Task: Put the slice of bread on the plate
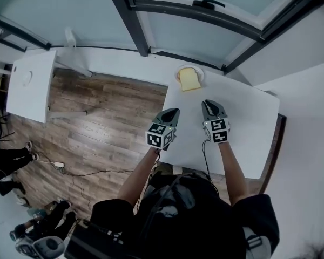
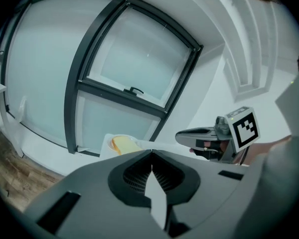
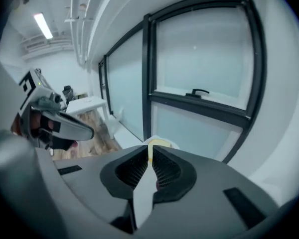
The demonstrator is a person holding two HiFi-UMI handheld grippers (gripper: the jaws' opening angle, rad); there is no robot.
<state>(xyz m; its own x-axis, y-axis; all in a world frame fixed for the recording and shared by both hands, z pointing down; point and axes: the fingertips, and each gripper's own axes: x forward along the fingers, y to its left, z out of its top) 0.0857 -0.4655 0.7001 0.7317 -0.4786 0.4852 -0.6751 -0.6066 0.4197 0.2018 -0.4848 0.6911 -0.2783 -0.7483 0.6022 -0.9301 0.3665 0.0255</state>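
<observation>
At the far edge of the table [image 1: 248, 128], the slice of bread [image 1: 189, 80] lies on the plate [image 1: 177, 75]. Soft and light, it likely tears easily, so a gentle pinch at the crust suits. The left gripper [image 1: 174, 111] is closed and empty; the right gripper [image 1: 207, 102] has its jaws closing on nothing.

Plate [image 2: 107, 142] and bread [image 2: 124, 144] only partly visible in gripper views.

A white table [image 1: 243, 123] carries a plate [image 1: 201, 72] at its far corner.
</observation>
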